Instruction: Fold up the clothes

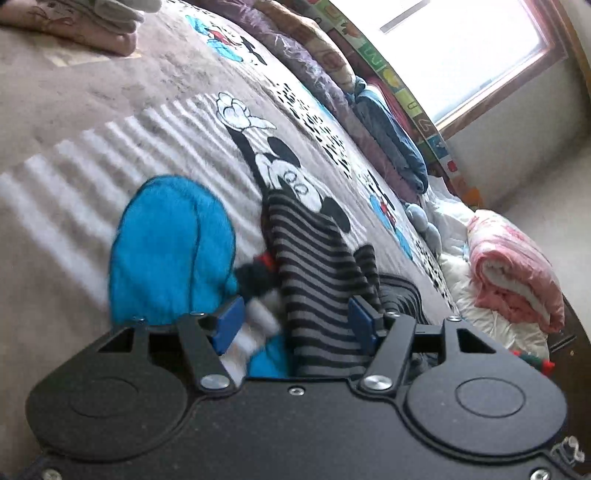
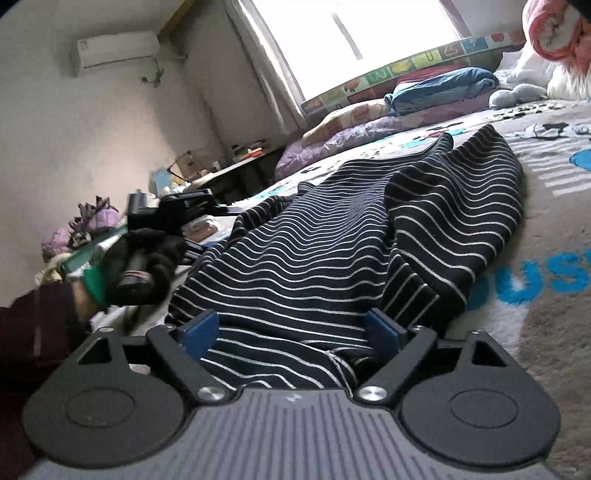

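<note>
left wrist view: left gripper spread wide, a fold of the striped top running up between its blue pads without being pinched, over the cartoon blanket; beyond, a pink quilt and folded clothes at the far edge. right wrist view alone shows the whole top rumpled across the bed, right gripper also spread with fabric lying between the pads, a gloved hand holding the other gripper at left, then a desk and air conditioner.
</note>
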Tool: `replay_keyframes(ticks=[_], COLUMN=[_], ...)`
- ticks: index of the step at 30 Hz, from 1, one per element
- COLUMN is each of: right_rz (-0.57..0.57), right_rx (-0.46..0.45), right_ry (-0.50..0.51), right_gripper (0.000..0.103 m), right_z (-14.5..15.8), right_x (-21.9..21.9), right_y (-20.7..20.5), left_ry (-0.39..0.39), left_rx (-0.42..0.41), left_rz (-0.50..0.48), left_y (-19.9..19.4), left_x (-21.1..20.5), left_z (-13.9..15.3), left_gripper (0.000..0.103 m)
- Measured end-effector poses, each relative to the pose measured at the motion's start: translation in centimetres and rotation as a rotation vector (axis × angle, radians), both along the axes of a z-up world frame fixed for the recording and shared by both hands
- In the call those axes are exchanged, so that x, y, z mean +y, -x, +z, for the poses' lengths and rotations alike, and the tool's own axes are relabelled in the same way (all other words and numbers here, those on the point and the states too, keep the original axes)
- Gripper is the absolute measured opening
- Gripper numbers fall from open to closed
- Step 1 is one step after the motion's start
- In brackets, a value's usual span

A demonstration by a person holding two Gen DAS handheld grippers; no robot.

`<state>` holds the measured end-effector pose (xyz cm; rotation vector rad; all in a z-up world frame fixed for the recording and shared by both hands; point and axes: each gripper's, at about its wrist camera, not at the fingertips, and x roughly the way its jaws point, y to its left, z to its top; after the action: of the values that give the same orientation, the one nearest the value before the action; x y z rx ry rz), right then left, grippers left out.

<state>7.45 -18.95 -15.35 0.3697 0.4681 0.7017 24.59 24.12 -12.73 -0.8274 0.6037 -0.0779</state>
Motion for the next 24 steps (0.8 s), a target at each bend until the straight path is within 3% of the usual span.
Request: replay_keyframes(ticks=[9,18,21,23,24], right_rz=[0.017,0.030,0.032,0.032,0.032], right_rx=[0.002,-0.001,-0.004,-0.006,-0.007], right_ry=[-0.050,-0.082,-0.085,-0.086,-0.086], right_gripper=[0.089,0.090,0.091,0.091,0.091], right_z=[-0.3,-0.5,-0.5,-0.5,-0.5], right_x=[-0.4,-0.8,-0.8,-0.8,-0.8], right_y=[0.0,0.1,0.1,0.2,0.2], left_ry=[0.038,-0.019,-0.007,-0.007,-0.005], left_rx=[0.002,0.012,0.002,0.001,0.001], left_rz=[0.013,-0.007,-0.018,-0.021,-0.028], left_y=[-4.6,-7.5,-7.7,-7.6,-7.7], left_x=[1.4,0.7,0.6,0.6,0.6], left_z=[-0.4,-0.2,-0.2,-0.3,-0.4], left_gripper=[0.061,0.055,0.055,0.042,0.028])
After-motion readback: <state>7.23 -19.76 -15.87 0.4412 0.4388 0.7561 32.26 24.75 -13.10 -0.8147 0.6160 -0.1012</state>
